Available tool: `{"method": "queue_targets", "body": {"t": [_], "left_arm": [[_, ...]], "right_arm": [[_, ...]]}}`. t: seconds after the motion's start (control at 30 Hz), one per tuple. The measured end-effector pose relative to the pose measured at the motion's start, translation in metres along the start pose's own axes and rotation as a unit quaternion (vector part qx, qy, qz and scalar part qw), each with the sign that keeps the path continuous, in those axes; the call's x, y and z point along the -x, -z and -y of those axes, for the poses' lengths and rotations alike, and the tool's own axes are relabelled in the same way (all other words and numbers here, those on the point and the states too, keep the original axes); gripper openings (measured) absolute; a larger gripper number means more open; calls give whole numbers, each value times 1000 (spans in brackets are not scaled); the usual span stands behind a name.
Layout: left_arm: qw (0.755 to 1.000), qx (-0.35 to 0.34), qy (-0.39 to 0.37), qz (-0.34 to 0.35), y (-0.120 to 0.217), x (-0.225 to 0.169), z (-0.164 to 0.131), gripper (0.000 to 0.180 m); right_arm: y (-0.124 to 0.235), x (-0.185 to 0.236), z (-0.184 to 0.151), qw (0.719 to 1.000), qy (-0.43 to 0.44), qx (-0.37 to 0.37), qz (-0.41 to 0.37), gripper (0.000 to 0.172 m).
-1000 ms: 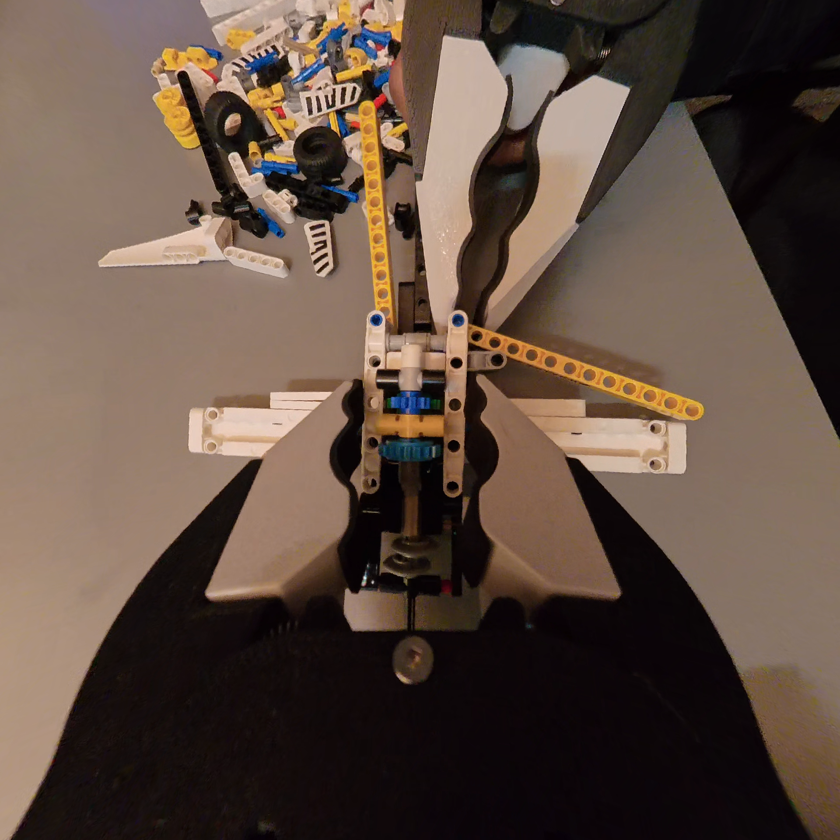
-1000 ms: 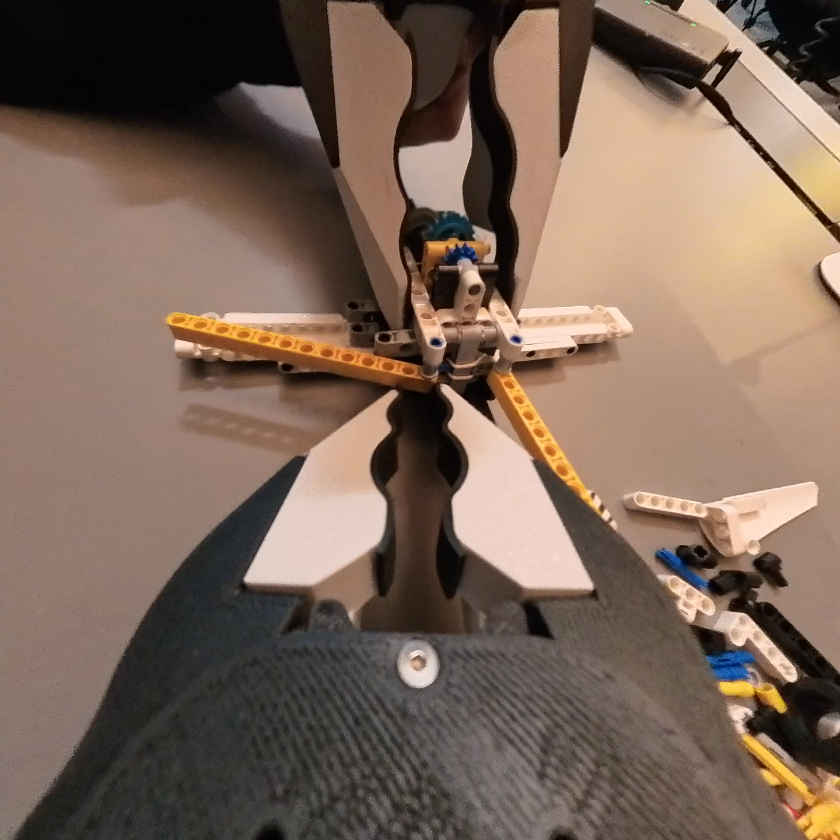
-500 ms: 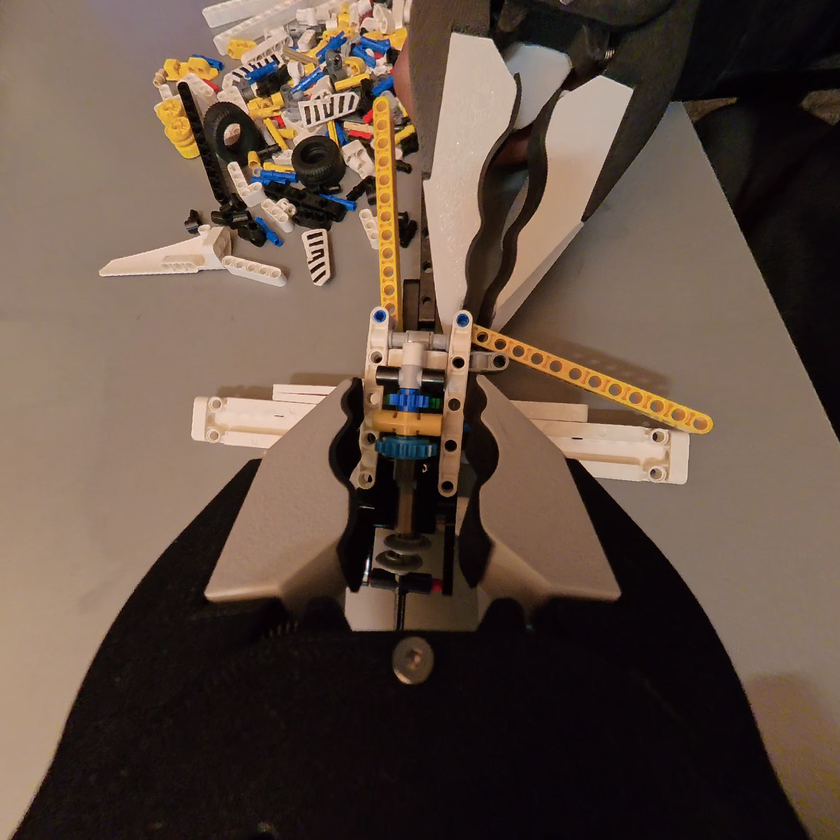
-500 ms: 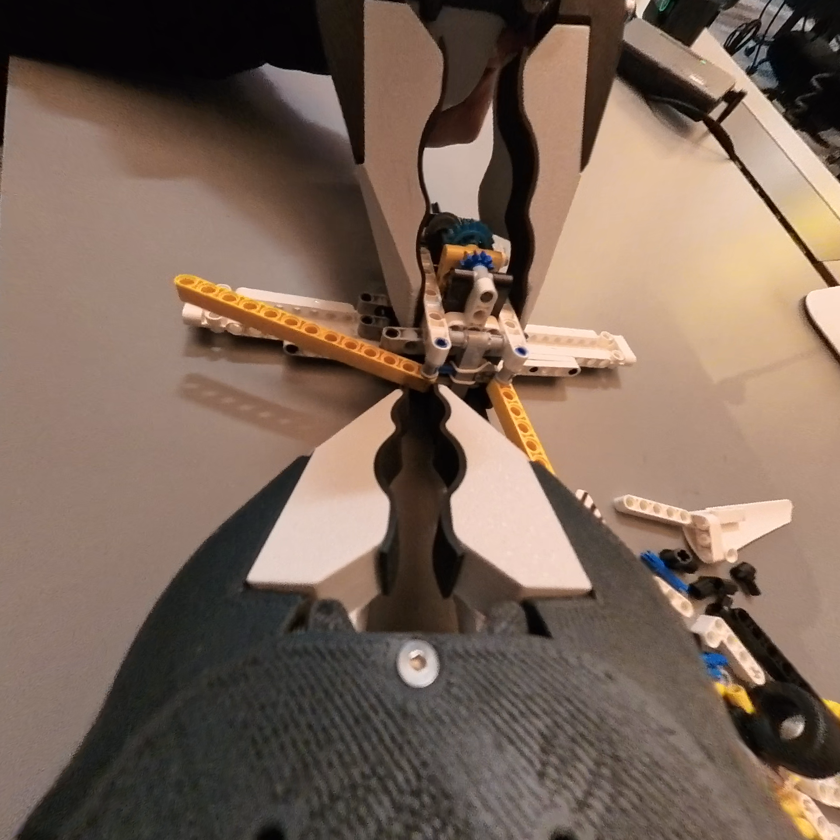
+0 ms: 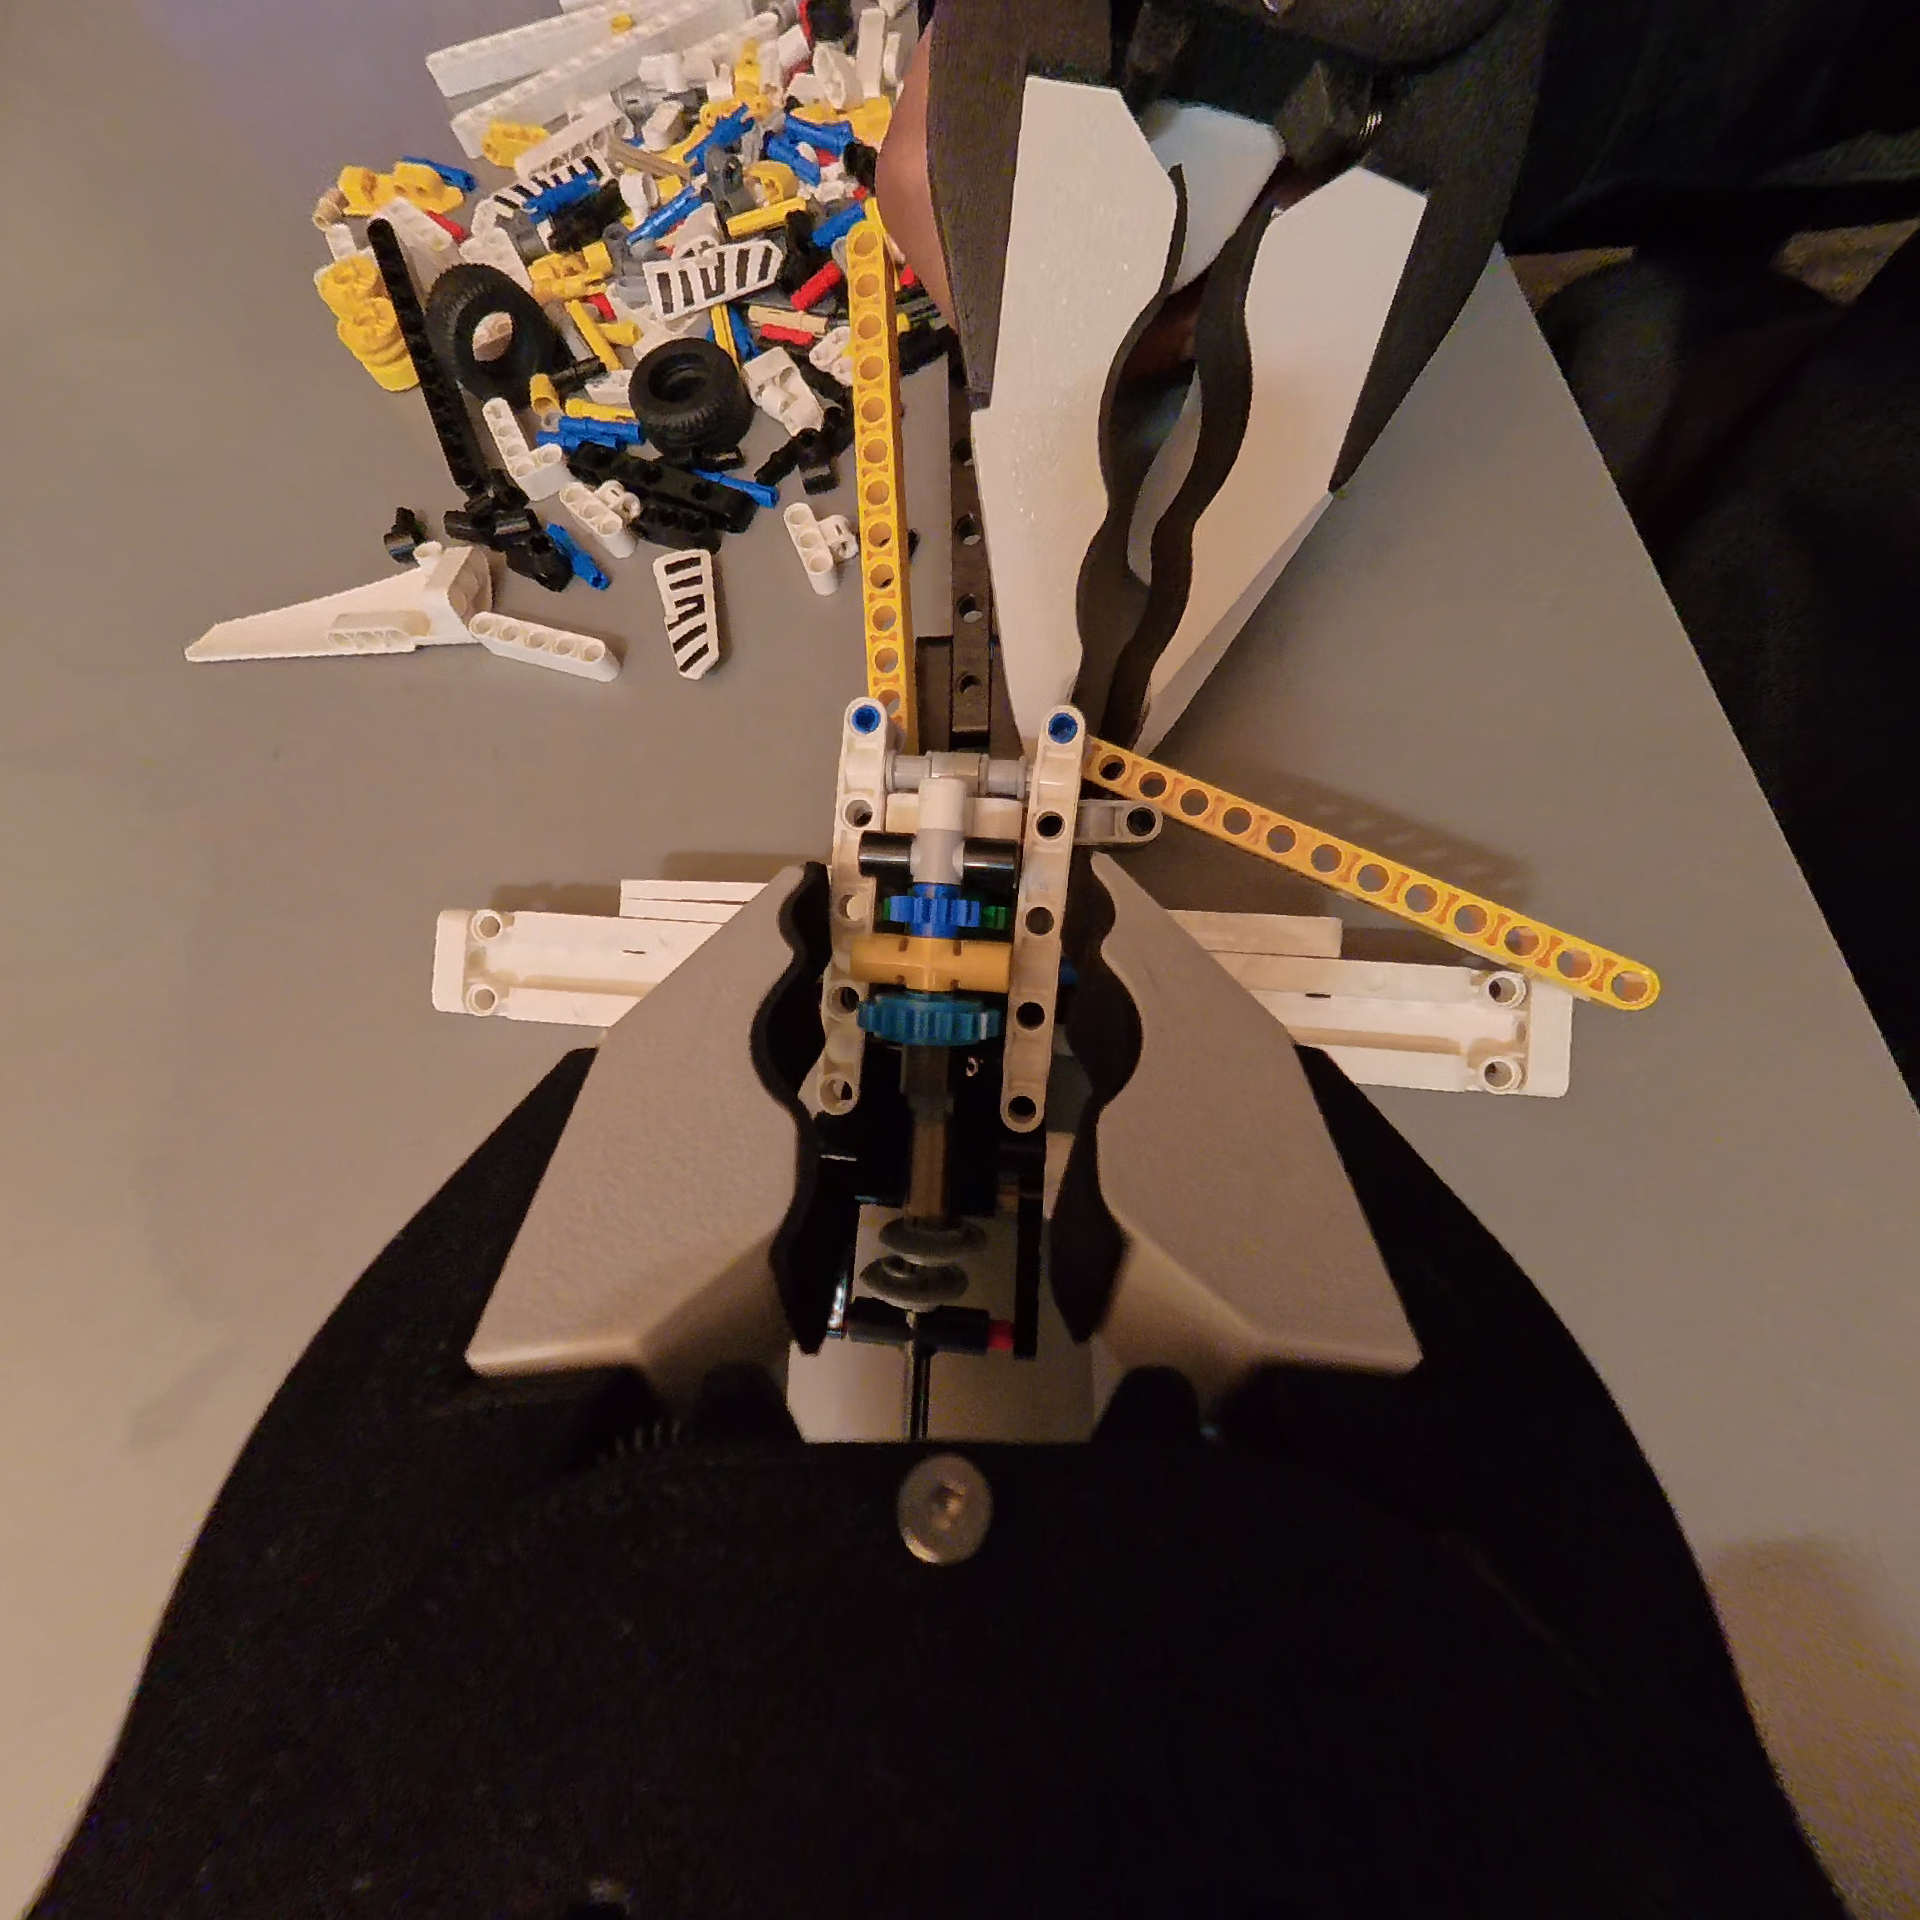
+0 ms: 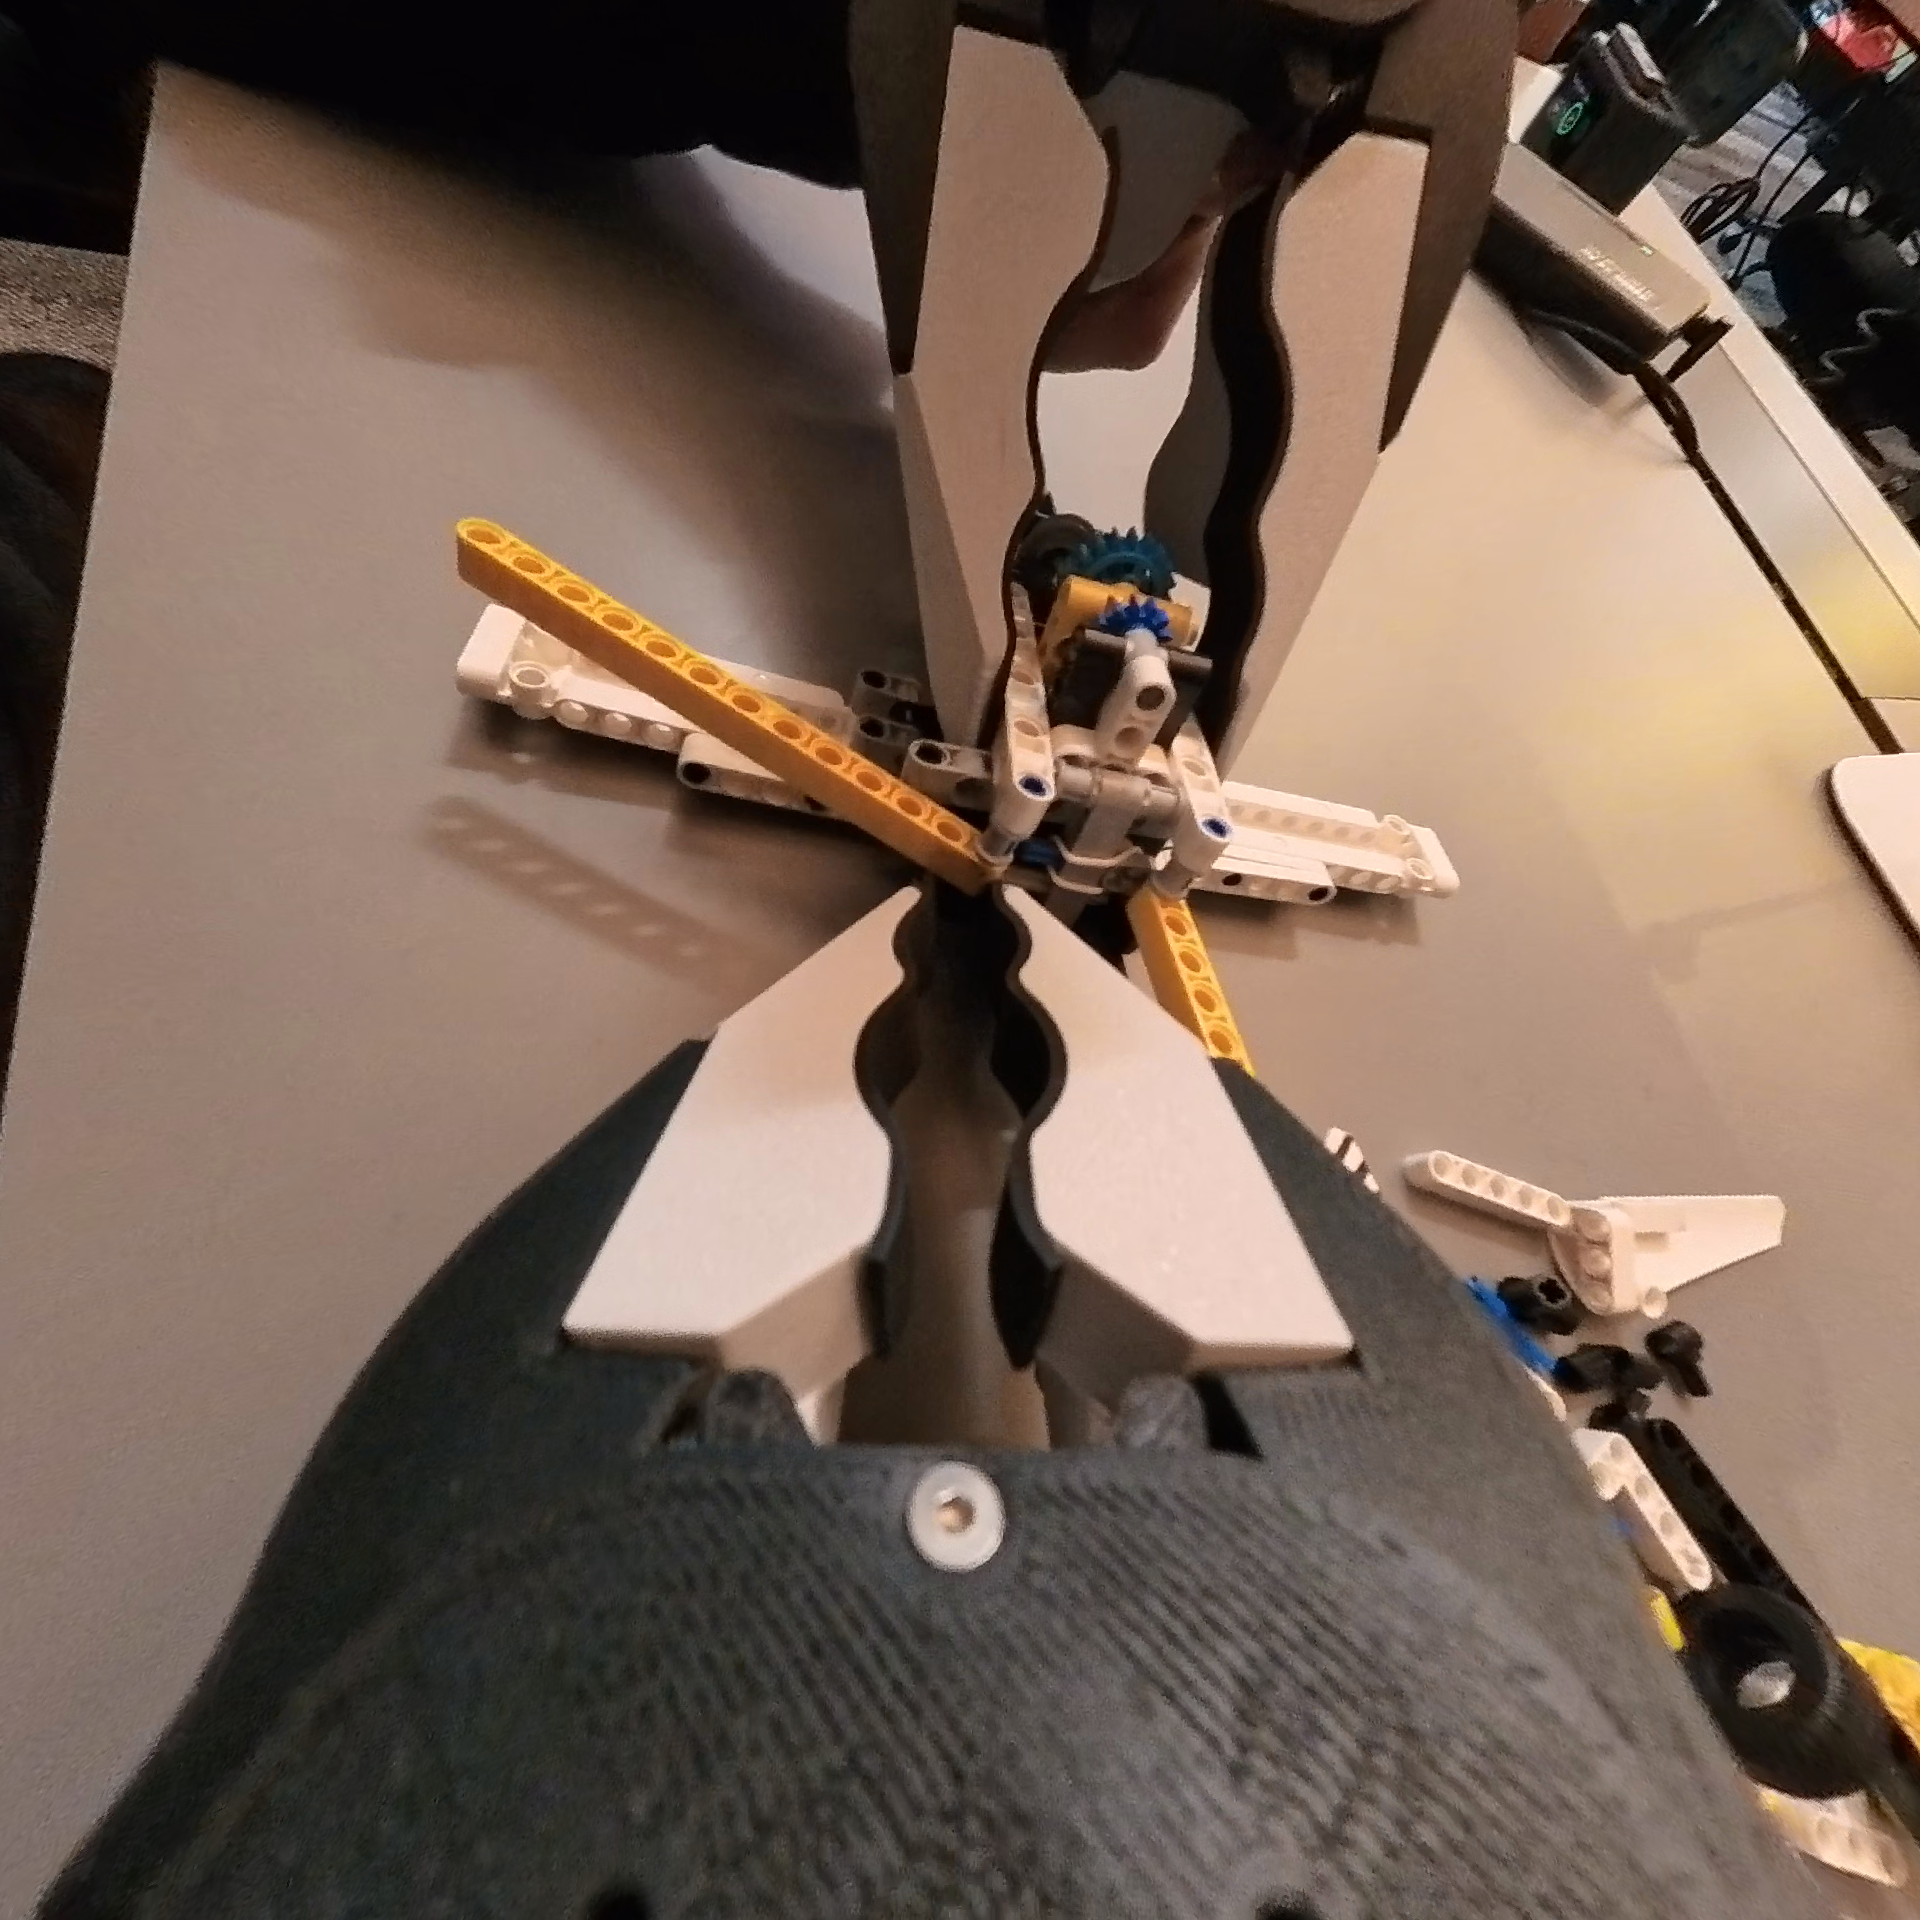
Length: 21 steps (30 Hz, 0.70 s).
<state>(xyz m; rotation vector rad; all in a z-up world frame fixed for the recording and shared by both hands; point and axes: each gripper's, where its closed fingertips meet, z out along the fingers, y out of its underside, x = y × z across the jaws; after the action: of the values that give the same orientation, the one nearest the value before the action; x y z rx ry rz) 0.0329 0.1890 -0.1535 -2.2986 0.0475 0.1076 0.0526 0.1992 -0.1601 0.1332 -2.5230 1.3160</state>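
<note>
Grey matte table [image 5: 260, 935], warm light. Its edge runs down the right of the left view, with dark floor beyond. In the right view the room behind is dim: a black flat box [image 6: 1590, 260] with a cable [image 6: 1683, 416] sits on the next desk, and a dark device [image 6: 1590, 114] with a small green lit display is farther back. A white rounded pad [image 6: 1881, 831] sits at the frame edge. The box carries small print, too small to read. No brand marks legible on the bricks.

The brick model [image 5: 940, 831] (white frame, blue gears, tan hub) sits mid-table on long white panels [image 5: 520, 956]. L gripper [image 5: 945, 883] is spread about the frame's width, pads against its white side beams. R gripper [image 6: 956, 899] is nearly pressed together, tips pinching the inner end of the raised yellow beam [image 6: 727, 707]. A loose parts pile [image 5: 644, 260] lies well apart.

Vs 1 s ago: 2nd beam [image 5: 878, 468] now points straighter away from the model. The R view takes in more of the far table end and room. L grip unchanged.
</note>
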Motion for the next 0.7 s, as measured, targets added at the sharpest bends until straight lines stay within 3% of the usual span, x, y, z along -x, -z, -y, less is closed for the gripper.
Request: {"method": "queue_targets", "body": {"t": [0.37, 0.7], "left_arm": [[1000, -10, 4, -11, 0, -1, 0, 46], [1000, -25, 16, 10, 3, 1, 0, 46]], "right_arm": [[1, 1, 2, 1000, -10, -8, 16, 6], [15, -9, 5, 992, 36, 0, -119, 3]]}}
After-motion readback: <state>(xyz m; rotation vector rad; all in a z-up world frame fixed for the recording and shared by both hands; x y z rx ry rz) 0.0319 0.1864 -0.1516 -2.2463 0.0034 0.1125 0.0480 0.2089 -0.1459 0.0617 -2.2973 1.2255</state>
